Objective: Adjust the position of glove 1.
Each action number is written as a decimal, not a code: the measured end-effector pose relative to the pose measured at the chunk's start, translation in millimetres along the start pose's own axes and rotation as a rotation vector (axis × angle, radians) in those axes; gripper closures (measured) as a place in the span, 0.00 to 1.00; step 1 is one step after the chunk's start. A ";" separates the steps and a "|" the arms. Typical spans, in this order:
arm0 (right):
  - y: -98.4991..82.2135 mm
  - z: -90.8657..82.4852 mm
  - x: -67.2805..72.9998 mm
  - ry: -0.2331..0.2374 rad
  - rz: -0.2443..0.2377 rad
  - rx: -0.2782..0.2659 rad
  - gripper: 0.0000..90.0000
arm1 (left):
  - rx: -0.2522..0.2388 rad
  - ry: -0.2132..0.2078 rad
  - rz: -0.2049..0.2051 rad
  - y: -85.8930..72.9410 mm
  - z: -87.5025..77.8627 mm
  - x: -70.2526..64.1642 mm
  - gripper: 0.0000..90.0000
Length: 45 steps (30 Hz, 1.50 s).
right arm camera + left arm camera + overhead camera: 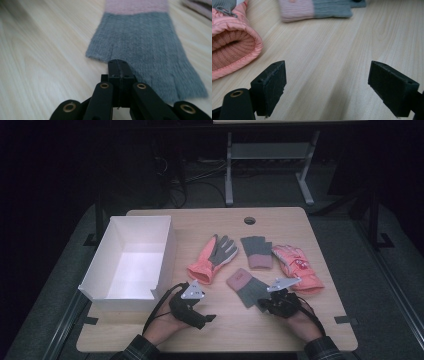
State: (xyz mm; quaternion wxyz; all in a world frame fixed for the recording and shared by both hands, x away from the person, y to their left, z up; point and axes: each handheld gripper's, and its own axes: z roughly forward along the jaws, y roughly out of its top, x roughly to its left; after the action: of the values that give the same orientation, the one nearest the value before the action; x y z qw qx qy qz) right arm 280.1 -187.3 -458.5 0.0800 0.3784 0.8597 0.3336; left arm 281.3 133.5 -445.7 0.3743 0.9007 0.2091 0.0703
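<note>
Four gloves lie on the wooden table (300,227). A pink ski glove with a grey palm (212,259) is left of centre, and its ribbed cuff (229,53) is close to my left jaw. A grey knit glove with a pink cuff (256,251) lies behind, and a pink ski glove (298,267) is to the right. A second grey knit glove (244,287) (145,45) lies nearest. My left gripper (202,314) (327,82) is open wide over bare wood. My right gripper (264,302) (121,67) is shut, its tip over that glove's finger end, with nothing visible between the jaws.
An open white box (165,257) stands at the table's left side, close beside my left hand. A round cable hole (249,220) sits near the far edge. Bare wood lies along the front edge between my hands. Dark floor and a desk frame (229,170) lie beyond.
</note>
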 end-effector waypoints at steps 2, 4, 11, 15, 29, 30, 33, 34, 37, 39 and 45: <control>-5.1 -5.7 -3.3 -0.015 0.011 0.002 1.00 | 0.001 0.002 -0.001 -0.1 -0.1 -0.2 0.16; -9.9 -11.1 -6.6 -0.023 0.016 0.001 1.00 | -0.001 0.002 -0.003 0.0 -0.4 -0.3 0.16; -16.4 -21.2 -14.1 -0.031 0.055 -0.014 1.00 | 0.003 0.002 -0.003 -0.3 0.3 -0.2 0.16; 4.7 -16.7 -14.1 -0.018 0.047 -0.069 1.00 | 0.007 -0.001 0.004 0.1 1.0 -1.0 0.16; 76.0 37.6 -24.9 -0.056 0.029 -0.102 1.00 | 0.010 -0.011 0.001 -0.4 1.5 -1.0 0.16; 77.7 39.9 -26.7 -0.061 0.037 -0.110 1.00 | 0.010 -0.011 0.000 -0.3 1.2 -0.8 0.16; 79.9 47.6 -30.7 -0.081 0.051 -0.104 1.00 | 0.008 -0.012 -0.001 -0.4 1.5 -0.2 0.16; 79.5 50.7 -31.5 -0.085 0.051 -0.097 1.00 | 0.009 -0.012 -0.001 -0.6 1.7 -0.1 0.16; 77.5 58.8 -29.2 -0.087 0.045 -0.069 1.00 | 0.014 -0.014 0.005 -0.8 0.4 -0.4 0.16; 77.8 58.9 -28.0 -0.084 0.042 -0.069 1.00 | 0.014 -0.013 0.005 -1.1 0.2 -0.8 0.16; 77.9 61.0 -20.5 -0.044 0.022 -0.066 1.00 | 0.021 -0.017 0.008 -1.0 1.1 -0.2 0.16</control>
State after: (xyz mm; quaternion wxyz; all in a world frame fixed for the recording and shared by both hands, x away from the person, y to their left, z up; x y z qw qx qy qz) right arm 364.8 -132.3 -458.1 0.1075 0.3922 0.8421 0.3543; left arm 281.1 133.3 -447.1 0.3662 0.9060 0.2031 0.0619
